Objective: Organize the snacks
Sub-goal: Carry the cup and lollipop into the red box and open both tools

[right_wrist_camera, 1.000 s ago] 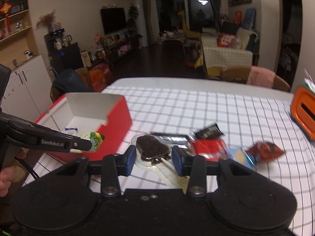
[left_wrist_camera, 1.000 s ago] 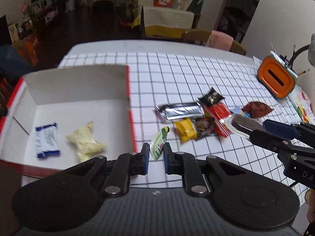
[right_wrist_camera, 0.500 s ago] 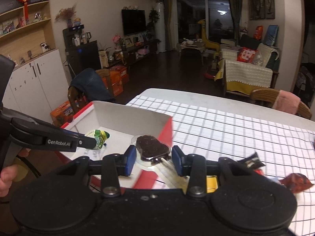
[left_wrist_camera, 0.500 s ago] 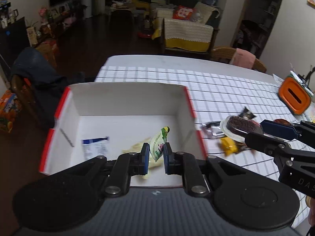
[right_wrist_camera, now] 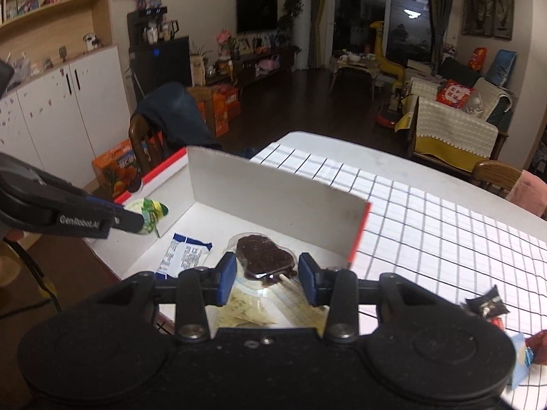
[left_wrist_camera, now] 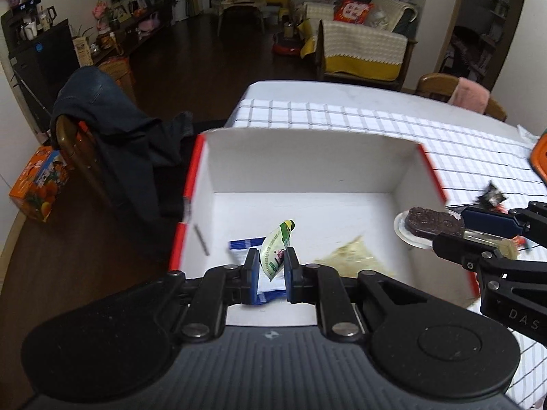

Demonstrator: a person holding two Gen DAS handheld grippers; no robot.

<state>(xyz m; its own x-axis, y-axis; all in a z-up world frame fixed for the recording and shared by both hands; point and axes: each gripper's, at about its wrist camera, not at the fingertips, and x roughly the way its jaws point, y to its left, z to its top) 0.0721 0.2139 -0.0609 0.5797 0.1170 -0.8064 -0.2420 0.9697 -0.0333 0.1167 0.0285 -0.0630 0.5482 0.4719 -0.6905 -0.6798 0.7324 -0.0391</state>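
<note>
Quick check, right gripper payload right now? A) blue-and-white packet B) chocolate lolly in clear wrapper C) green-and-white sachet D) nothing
B: the right gripper is closed on the chocolate lolly in clear wrapper, stick end toward the camera, over the white box; the green-and-white sachet sits in the left gripper, and the blue-and-white packet lies on the box floor.

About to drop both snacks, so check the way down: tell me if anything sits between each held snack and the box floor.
Nothing blocks the drop. The left gripper holds the green packet above the blue-and-white packet lying in the box. The right gripper holds the chocolate lolly over the yellow packet. They would only land on those.
</note>
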